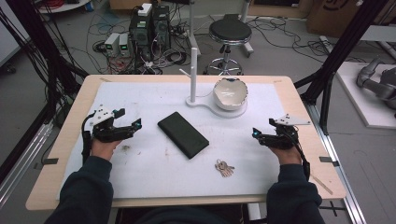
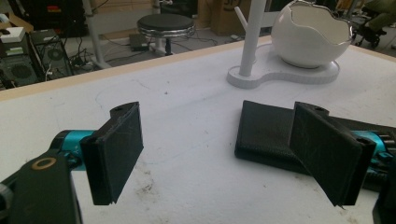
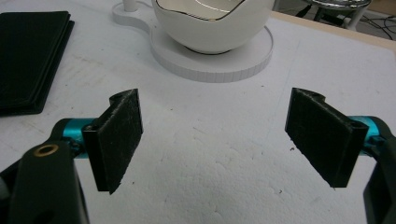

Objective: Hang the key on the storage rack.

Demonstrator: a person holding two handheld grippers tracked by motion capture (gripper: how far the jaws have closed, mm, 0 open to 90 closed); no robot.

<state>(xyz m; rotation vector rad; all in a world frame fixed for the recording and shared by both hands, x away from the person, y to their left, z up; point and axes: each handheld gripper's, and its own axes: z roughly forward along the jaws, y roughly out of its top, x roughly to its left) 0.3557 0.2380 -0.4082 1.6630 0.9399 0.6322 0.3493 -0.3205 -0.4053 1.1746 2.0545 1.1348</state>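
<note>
Worktop (image 1: 56, 186) carried mat (image 1: 140, 177); all items lay on mat. Flat case (image 1: 183, 135) at centre, set diagonally. Stand base (image 1: 205, 103) behind case, toward far edge; post (image 1: 193, 70) upright on its left end, bowl (image 1: 229, 93) seated on its right end. Keys (image 1: 224, 168) in front of case, to right, apart from it. Left tool (image 1: 135, 125) left of case, jaws apart, nothing between. Right tool (image 1: 256, 134) right of case, behind keys, jaws apart, nothing between. Stool (image 1: 229, 32) on floor beyond worktop.
</note>
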